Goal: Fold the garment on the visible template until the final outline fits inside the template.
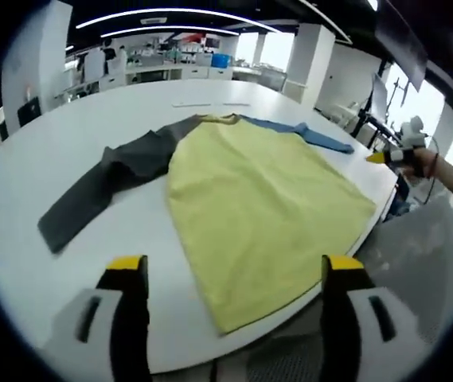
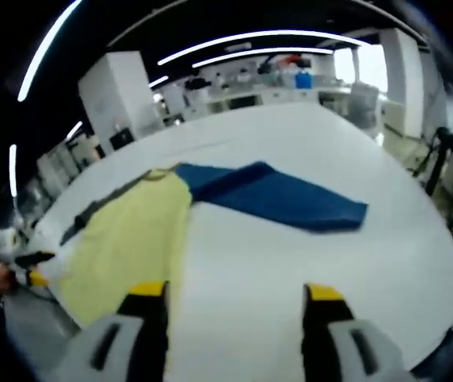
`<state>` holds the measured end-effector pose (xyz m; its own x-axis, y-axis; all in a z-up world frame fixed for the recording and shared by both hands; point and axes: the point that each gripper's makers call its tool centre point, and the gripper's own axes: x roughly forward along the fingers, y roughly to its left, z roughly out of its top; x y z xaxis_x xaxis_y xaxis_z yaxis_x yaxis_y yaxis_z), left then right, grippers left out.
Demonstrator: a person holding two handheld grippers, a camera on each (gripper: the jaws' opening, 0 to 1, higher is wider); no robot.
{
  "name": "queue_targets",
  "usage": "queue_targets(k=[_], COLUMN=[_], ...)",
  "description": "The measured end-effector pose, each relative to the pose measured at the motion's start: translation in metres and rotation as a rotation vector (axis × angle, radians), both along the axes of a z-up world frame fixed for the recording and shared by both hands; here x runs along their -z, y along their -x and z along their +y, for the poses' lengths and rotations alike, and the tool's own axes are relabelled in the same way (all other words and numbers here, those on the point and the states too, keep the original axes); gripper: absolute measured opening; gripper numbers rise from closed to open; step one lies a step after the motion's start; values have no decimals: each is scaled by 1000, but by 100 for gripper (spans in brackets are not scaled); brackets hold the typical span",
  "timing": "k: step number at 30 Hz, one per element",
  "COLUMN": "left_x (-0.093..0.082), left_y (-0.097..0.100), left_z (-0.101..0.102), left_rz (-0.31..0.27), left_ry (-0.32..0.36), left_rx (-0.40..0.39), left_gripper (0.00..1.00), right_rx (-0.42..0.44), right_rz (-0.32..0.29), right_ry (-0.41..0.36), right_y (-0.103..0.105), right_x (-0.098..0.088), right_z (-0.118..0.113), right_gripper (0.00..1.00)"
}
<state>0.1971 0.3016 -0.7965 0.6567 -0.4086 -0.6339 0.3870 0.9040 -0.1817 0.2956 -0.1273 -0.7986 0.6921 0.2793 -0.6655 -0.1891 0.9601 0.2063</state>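
Now the garment (image 1: 266,199) lies spread flat on the white table (image 1: 75,127), yellow body in the middle of the left gripper view, grey sleeve (image 1: 103,187) reaching toward 9 o'clock, blue sleeve (image 1: 314,135) toward 1 o'clock. The left gripper (image 1: 234,274) hangs over the hem at 6 o'clock, jaws wide apart, holding nothing. The right gripper (image 2: 236,293) hovers above bare table beside the yellow edge, jaws likewise spread and empty.
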Motion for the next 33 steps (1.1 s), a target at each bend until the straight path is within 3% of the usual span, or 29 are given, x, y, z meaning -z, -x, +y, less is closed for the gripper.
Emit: queue_targets(k=[6,12,18,21,30,33], left_x=[-4,-8,-14,-20,-20,-18], left_y=[-7,-8,-12,-16,-21,-19], left_z=[-1,-4,-6,-6,1,0], left_rz=[-38,-49,-74,-94,-103,-86], left_ry=[-7,-25,6,51,21,26], left_rx=[8,21,5,-13,-24,-18], left_gripper=[99,99,99,99,98,96], right_rx=[50,131,197,227,273,280], right_rz=[-8,-13,-2,-4,37,71], right_ry=[9,-50,-13,5,48,66], right_y=[-24,-46,-71,-79,-96,-88], right_x=[2,3,15,18,35,38], right_z=[-29,-50,-82,-90,-101,-99], right_gripper=[64,64,58,54,42,36])
